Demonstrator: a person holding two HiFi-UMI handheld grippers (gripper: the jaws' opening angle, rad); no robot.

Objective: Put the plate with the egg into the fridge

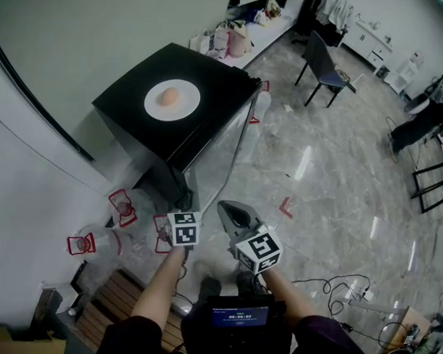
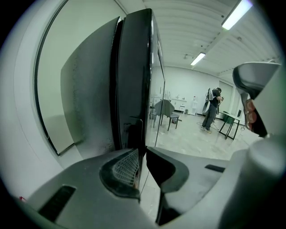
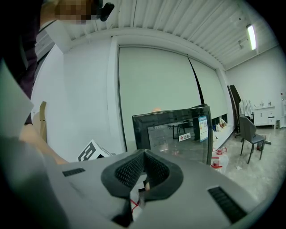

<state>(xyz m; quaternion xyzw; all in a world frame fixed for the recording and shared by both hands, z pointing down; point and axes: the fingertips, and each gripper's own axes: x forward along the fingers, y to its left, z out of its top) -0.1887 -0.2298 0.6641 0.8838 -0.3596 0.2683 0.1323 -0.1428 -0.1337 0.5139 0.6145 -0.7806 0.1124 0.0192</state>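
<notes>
Currently left gripper (image 2: 142, 166) jaws are set slightly apart at the fridge door (image 2: 134, 89); right gripper (image 3: 144, 177) jaws are closed, empty. Plate (image 1: 189, 103) judged rigid, rim-held level; egg (image 1: 168, 97) fragile, loose.

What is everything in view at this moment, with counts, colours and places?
fridge: one, black with a glass front, by the wall
plate: one, white, on top of the fridge
egg: one, brown, on the plate
water jugs: at least three, clear with red handles, on the floor beside the fridge
chair: one, dark, across the floor
cables: several, black, on the floor at lower right
pallet: one, brown wood, lower left
left tool: one, grey, jaws apart at the fridge's front edge
right tool: one, grey, jaws together
forearms: two, dark sleeves, bottom of the head view
</notes>
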